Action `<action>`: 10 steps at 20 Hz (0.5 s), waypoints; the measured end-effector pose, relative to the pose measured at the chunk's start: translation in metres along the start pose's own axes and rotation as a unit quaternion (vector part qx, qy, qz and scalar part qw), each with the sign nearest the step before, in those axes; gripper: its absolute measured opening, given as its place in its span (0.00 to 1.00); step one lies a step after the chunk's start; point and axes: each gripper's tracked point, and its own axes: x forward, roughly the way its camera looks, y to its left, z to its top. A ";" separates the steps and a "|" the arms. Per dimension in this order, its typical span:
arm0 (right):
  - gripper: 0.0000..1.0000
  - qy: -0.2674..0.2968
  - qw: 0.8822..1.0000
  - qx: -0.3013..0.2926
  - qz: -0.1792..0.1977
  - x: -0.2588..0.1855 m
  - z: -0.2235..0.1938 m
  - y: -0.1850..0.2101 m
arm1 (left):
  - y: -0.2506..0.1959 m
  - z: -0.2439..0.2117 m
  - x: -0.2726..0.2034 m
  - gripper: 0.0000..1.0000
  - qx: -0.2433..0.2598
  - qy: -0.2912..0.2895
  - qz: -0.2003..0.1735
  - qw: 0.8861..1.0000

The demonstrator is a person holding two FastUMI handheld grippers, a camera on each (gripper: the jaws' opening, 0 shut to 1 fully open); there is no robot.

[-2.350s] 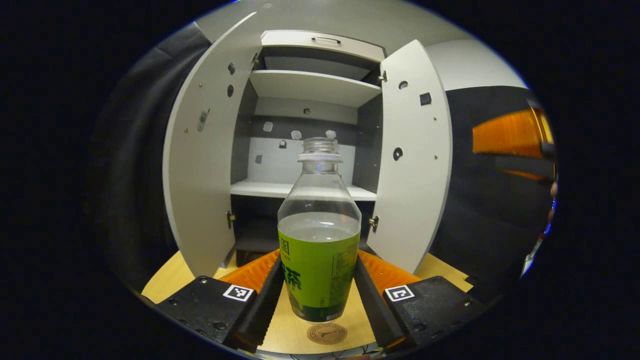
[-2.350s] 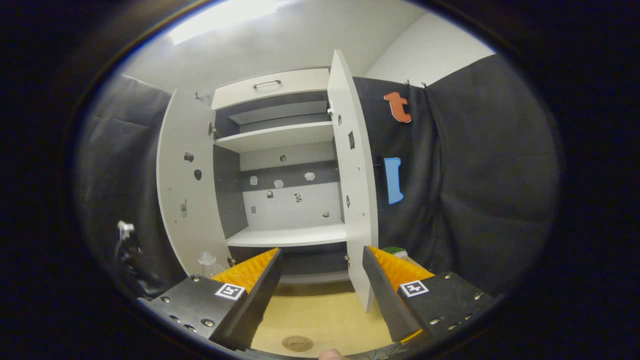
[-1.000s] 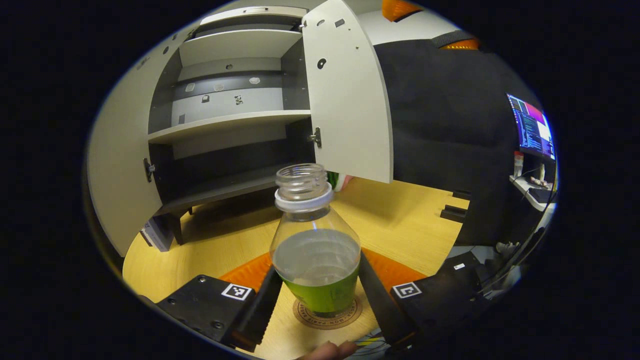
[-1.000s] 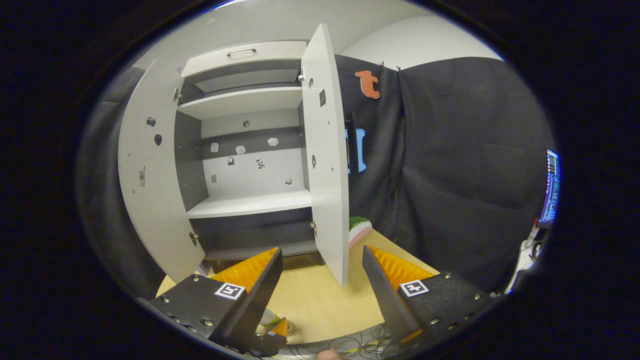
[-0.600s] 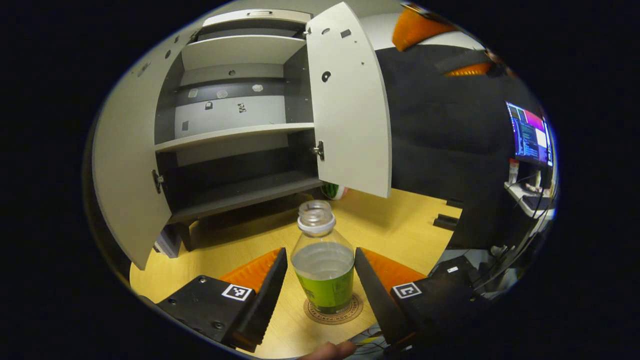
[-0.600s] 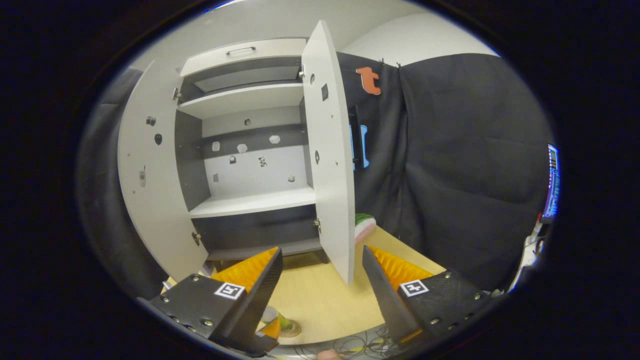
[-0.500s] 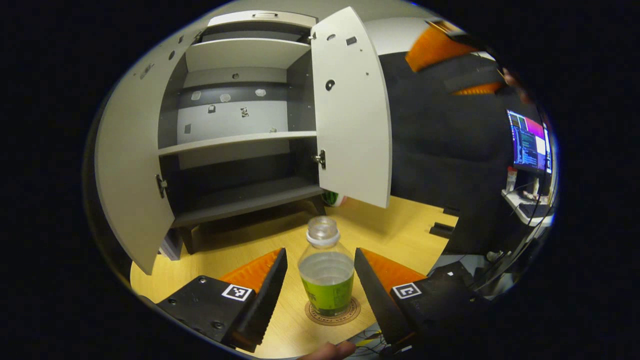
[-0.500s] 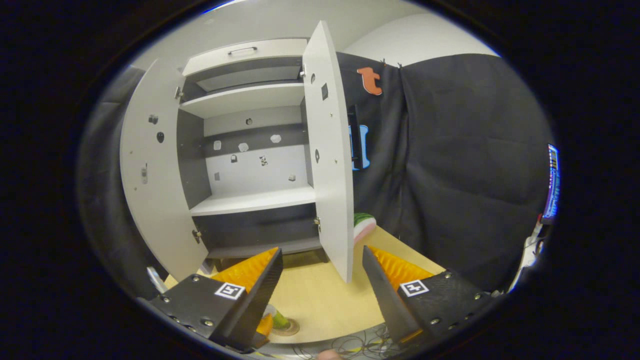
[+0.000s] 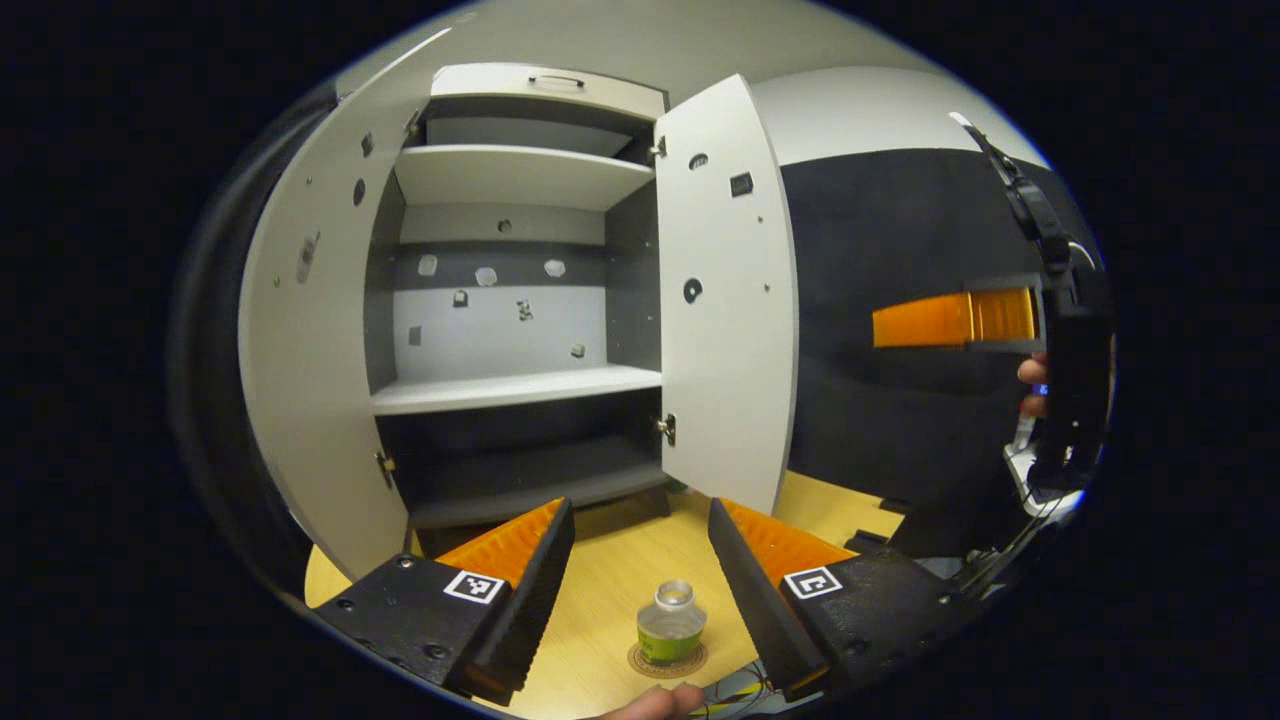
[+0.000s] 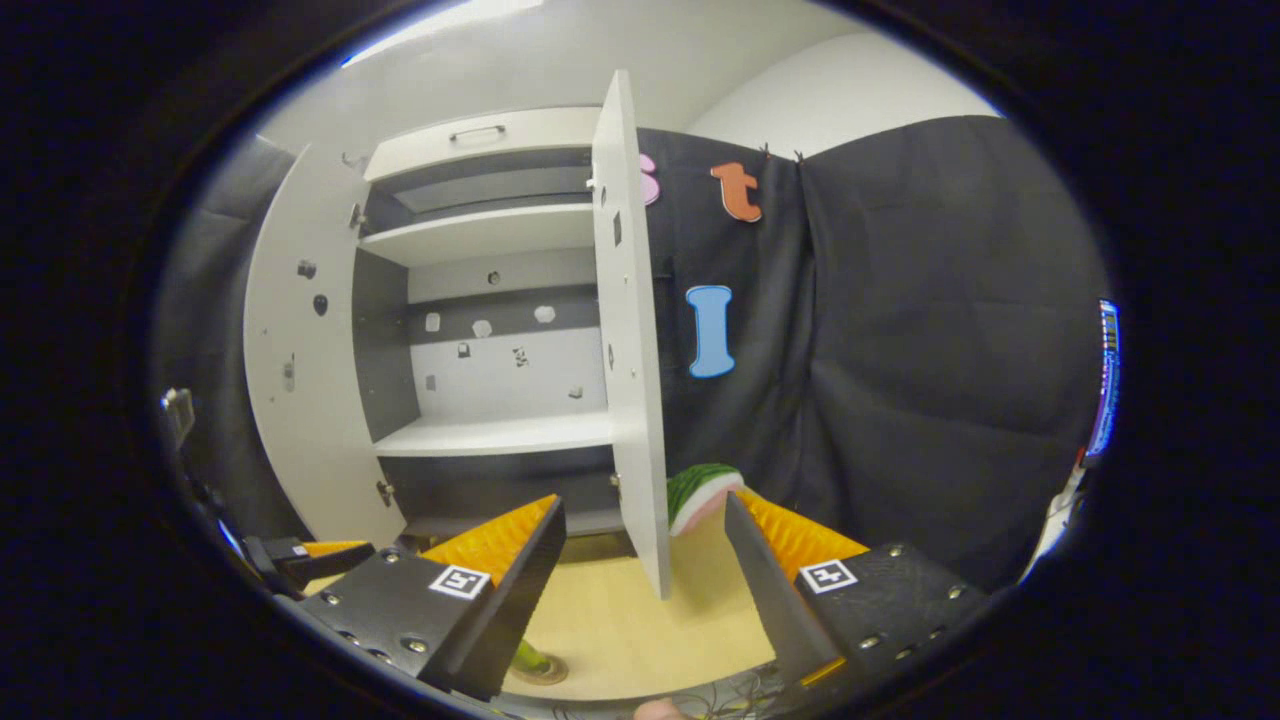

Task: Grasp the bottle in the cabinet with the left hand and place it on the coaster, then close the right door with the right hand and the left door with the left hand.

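Main worry from here is the right door [image 10: 630, 340], the tall white panel sticking out edge-on toward the right gripper [image 10: 640, 560]: push it near the hinge or at a glancing angle and I'd guess the fingers just skate off, or it swings in hard and bounces back open. That gripper has its fingers spread wide with nothing between them, so it looks set for a push rather than a grab. There's also a green-and-pink watermelon-slice toy [image 10: 700, 492] sitting on the tabletop [image 10: 620, 620] just past the door's lower corner; it seems outside the swing path, but I can't tell for sure. The left gripper [image 9: 640, 570] is wide open too and holds nothing, hanging well above the clear plastic bottle with the green label [image 9: 670, 630]. That bottle stands upright on the round brown coaster [image 9: 668, 660], capless and partly full, so a careless sweep toward the left door [image 9: 310, 330] could tip and spill it. The grey-and-white cabinet [image 9: 515, 385] has bare shelves, as far as I can see.
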 end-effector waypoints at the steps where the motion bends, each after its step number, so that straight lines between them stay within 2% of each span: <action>1: 0.97 -0.011 1.000 -0.005 0.002 0.005 0.009 -0.009 | -0.001 0.013 -0.002 0.87 -0.006 -0.006 0.007 1.000; 2: 0.94 -0.020 1.000 -0.009 0.001 0.010 0.019 -0.020 | -0.001 0.027 -0.004 0.87 -0.008 -0.011 0.015 1.000; 5: 0.96 -0.043 0.999 -0.007 0.006 0.023 0.046 -0.046 | 0.006 0.064 -0.013 0.89 -0.013 -0.032 0.041 0.999; 6: 0.99 -0.049 0.999 -0.003 0.002 0.029 0.054 -0.058 | 0.008 0.076 -0.016 0.89 -0.007 -0.041 0.049 0.998; 7: 0.96 -0.053 0.999 0.001 -0.001 0.036 0.061 -0.069 | 0.013 0.087 -0.018 0.89 0.002 -0.051 0.061 0.997; 10: 0.96 -0.071 0.997 -0.018 0.005 0.051 0.082 -0.097 | 0.018 0.096 -0.021 0.91 0.029 -0.038 0.086 0.995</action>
